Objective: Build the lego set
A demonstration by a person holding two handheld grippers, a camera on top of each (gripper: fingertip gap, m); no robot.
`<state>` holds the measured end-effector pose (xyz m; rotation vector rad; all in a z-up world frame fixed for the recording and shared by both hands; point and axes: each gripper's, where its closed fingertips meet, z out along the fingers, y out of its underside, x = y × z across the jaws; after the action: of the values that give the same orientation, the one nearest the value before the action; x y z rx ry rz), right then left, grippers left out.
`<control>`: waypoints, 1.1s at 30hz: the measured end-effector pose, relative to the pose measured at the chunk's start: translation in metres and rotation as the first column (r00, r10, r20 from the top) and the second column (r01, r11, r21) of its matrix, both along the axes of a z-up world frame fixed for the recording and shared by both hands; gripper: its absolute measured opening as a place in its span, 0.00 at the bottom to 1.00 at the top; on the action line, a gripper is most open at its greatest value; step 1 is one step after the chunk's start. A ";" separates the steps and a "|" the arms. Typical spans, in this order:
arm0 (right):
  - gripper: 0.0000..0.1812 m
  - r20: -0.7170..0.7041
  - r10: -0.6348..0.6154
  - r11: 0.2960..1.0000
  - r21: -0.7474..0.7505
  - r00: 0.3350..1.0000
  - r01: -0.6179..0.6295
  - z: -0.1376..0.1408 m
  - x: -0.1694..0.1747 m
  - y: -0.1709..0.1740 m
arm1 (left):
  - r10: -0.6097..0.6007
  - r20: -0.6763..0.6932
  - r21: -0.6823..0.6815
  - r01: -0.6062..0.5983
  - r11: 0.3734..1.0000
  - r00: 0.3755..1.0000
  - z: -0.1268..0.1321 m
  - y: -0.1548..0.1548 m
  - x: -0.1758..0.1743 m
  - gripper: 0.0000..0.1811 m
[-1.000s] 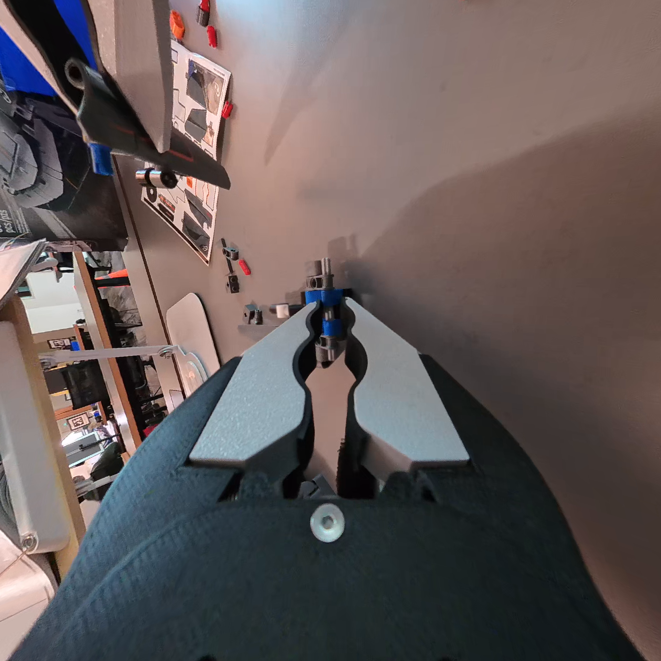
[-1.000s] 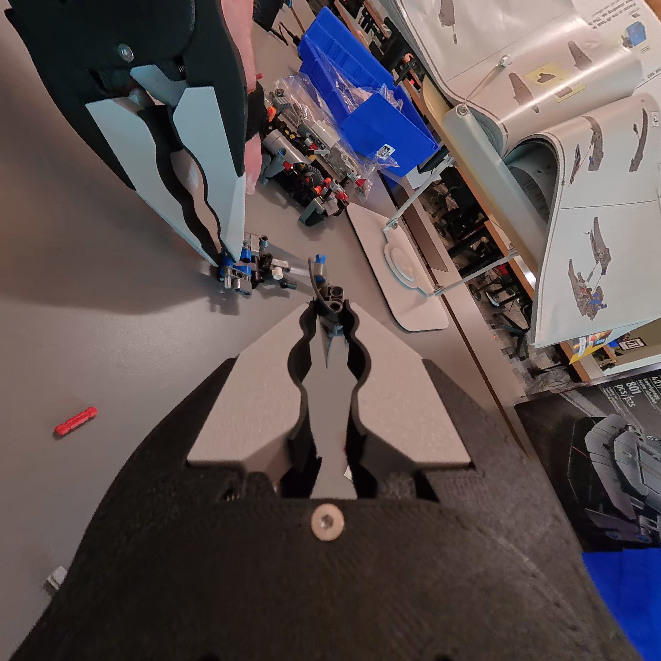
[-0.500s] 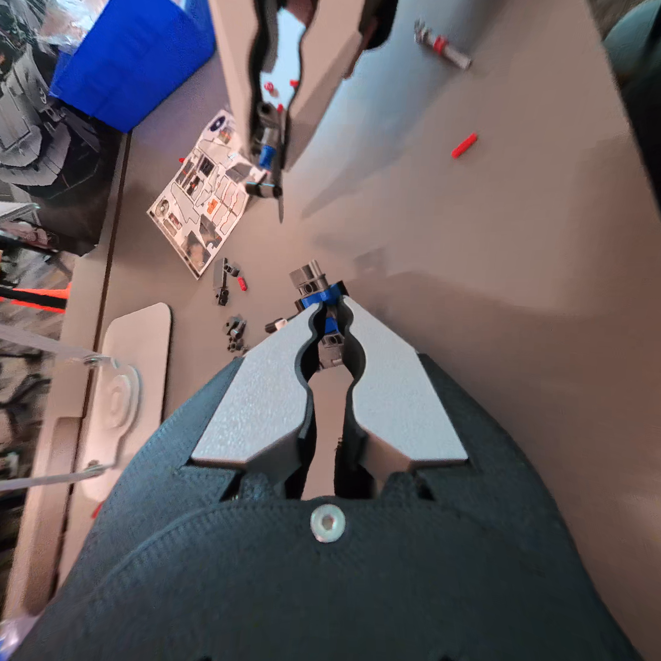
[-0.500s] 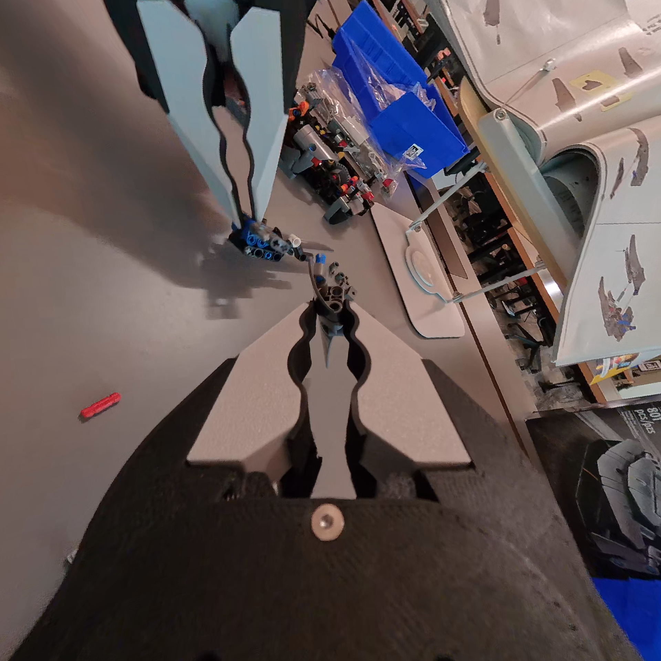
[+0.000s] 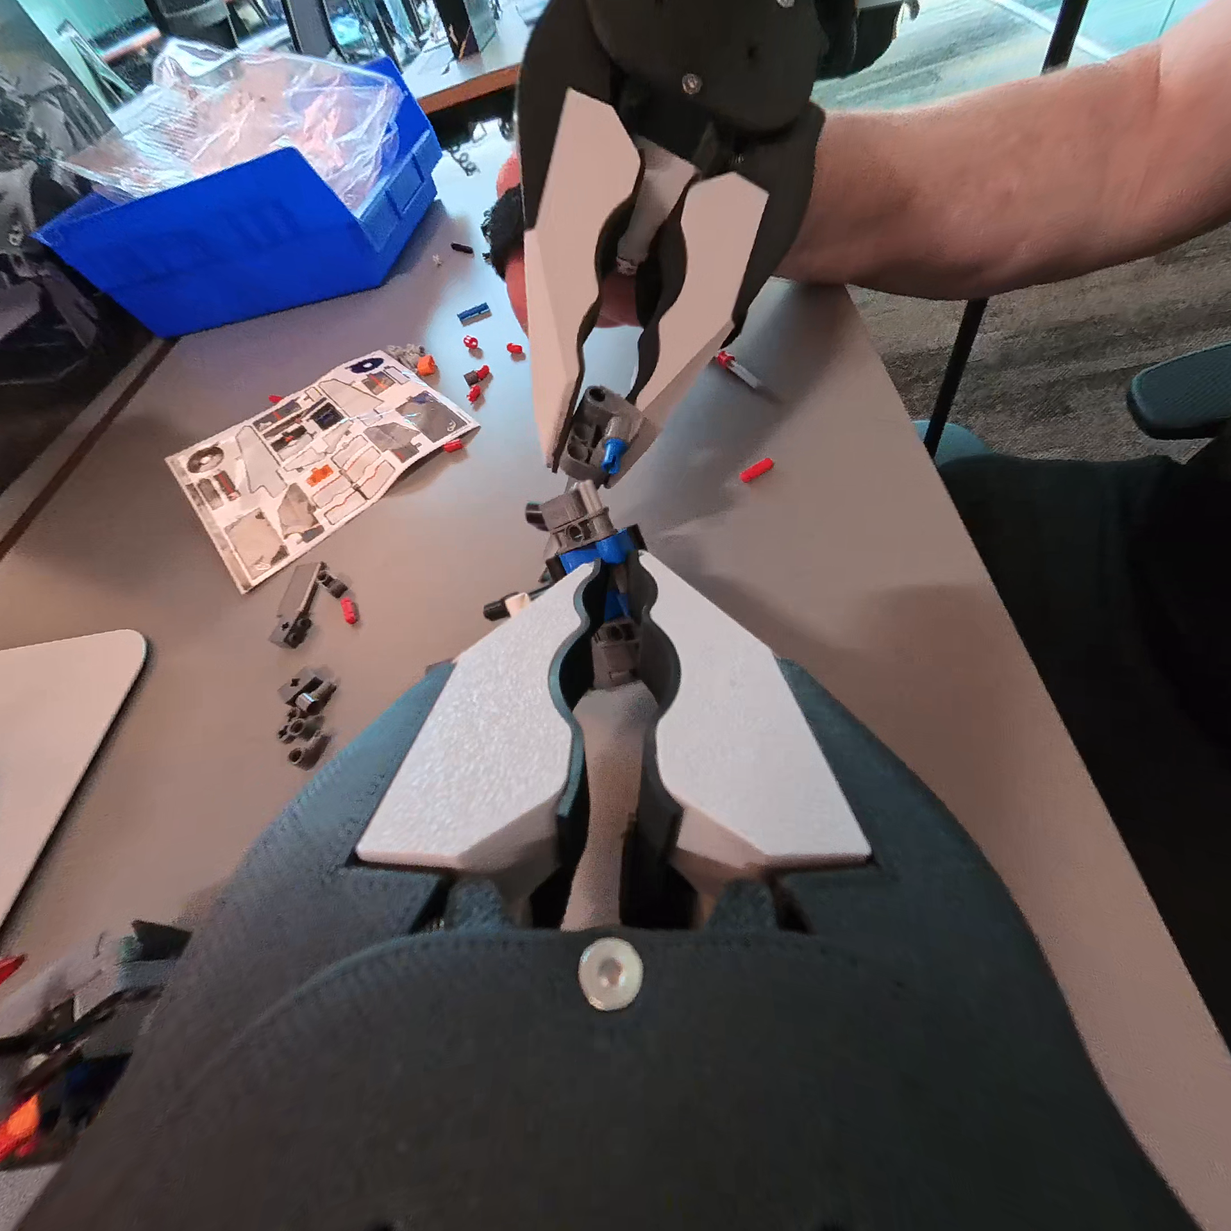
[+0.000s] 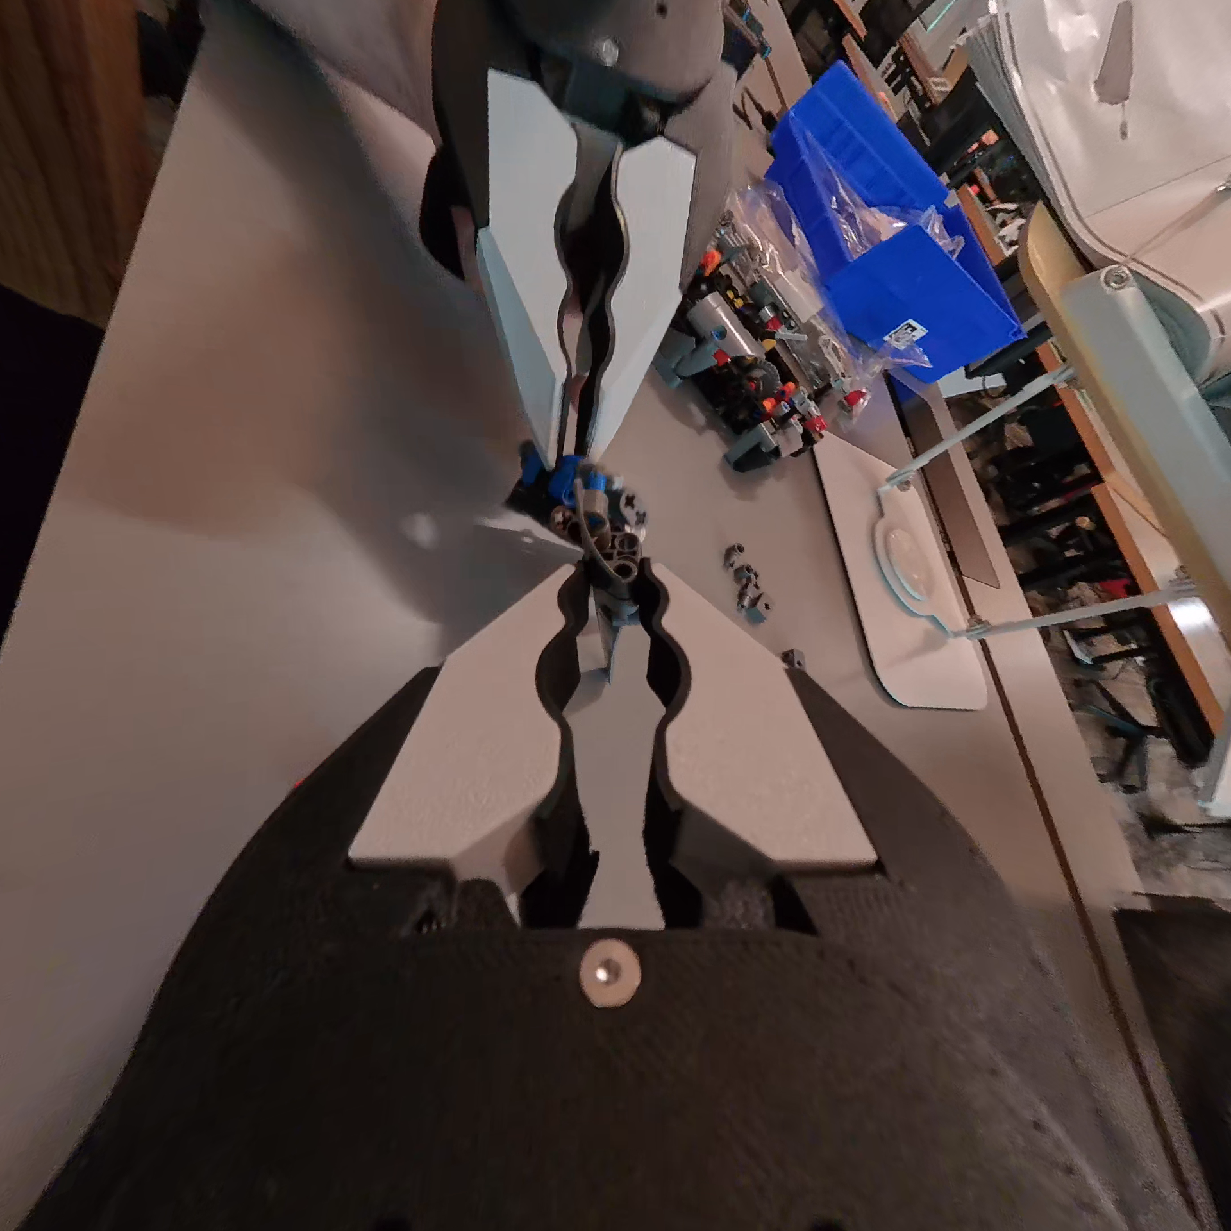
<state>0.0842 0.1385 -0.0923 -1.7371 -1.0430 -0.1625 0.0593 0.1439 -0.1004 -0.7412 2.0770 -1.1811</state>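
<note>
A long grey surface (image 5: pixel 832 633) fills the room's middle. Past its far edge runs speckled grey carpet (image 5: pixel 1066 333), where a dark metal leg (image 5: pixel 952 360) stands beside a teal chair arm (image 5: pixel 1179 393). Beyond it, pale teal daylight falls.

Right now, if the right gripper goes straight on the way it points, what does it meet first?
Probably the blue-and-grey lego assembly held by the left gripper, just ahead of the grey piece in the right gripper. The remaining gap is hard to judge.
</note>
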 end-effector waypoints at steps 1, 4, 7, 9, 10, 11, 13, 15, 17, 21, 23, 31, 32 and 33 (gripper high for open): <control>0.07 -0.010 0.009 1.000 -0.007 1.000 -0.009 0.000 -0.002 0.000 | -0.003 -0.004 0.002 0.003 1.000 1.000 -0.002 0.000 -0.001 0.02; 0.07 0.007 0.014 1.000 -0.019 1.000 -0.014 -0.001 -0.007 0.003 | -0.012 -0.005 -0.017 0.012 1.000 1.000 0.000 -0.001 -0.003 0.02; 0.06 0.021 0.014 1.000 -0.023 1.000 -0.014 0.000 -0.010 0.008 | -0.008 -0.006 -0.023 0.008 1.000 1.000 0.000 0.002 -0.005 0.02; 0.06 0.030 0.014 1.000 -0.022 0.999 -0.013 0.001 -0.013 0.011 | -0.005 -0.004 -0.030 0.005 1.000 1.000 0.001 0.005 -0.007 0.02; 0.07 0.033 0.014 1.000 -0.024 0.999 -0.014 0.001 -0.014 0.012 | -0.006 -0.003 -0.028 0.006 1.000 1.000 0.001 0.005 -0.008 0.02; 0.07 0.037 0.016 1.000 -0.026 0.999 -0.015 0.002 -0.015 0.013 | -0.007 -0.003 -0.019 0.006 1.000 1.000 0.000 0.006 -0.009 0.02; 0.07 0.046 0.019 0.999 -0.029 0.999 -0.017 0.003 -0.019 0.016 | -0.002 -0.009 -0.014 0.002 1.000 1.000 -0.001 0.008 -0.010 0.02; 0.07 0.057 0.019 0.999 -0.036 0.998 -0.017 0.004 -0.021 0.020 | 0.009 -0.010 0.008 -0.009 1.000 1.000 -0.003 0.011 -0.011 0.03; 0.07 0.065 0.032 0.998 -0.047 0.997 -0.029 0.003 -0.025 0.022 | 0.043 -0.028 0.064 -0.041 0.997 0.999 -0.012 0.016 -0.010 0.03; 0.07 0.130 0.035 0.998 -0.061 0.991 -0.028 -0.002 -0.030 0.028 | 0.070 -0.035 0.097 -0.066 0.993 0.997 -0.016 0.021 -0.012 0.03; 0.07 0.149 0.044 0.997 -0.076 0.988 -0.033 -0.003 -0.033 0.030 | 0.078 -0.032 0.113 -0.074 0.991 0.996 -0.018 0.024 -0.014 0.03; 0.07 0.251 0.074 0.993 -0.104 0.965 -0.049 -0.002 -0.047 0.039 | 0.107 -0.007 0.163 -0.104 0.981 0.994 -0.019 0.033 -0.025 0.03; 0.07 0.264 0.077 0.993 -0.107 0.962 -0.051 -0.002 -0.049 0.040 | 0.112 -0.002 0.179 -0.110 0.978 0.994 -0.019 0.034 -0.026 0.03; 0.07 0.274 0.079 0.993 -0.110 0.959 -0.050 -0.002 -0.051 0.041 | 0.122 0.002 0.191 -0.120 0.974 0.992 -0.019 0.036 -0.027 0.03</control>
<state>0.0336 0.1795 -0.0945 -1.8043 -1.3309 -0.3238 0.0318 0.1802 -0.1198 -0.7711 2.0858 -0.8989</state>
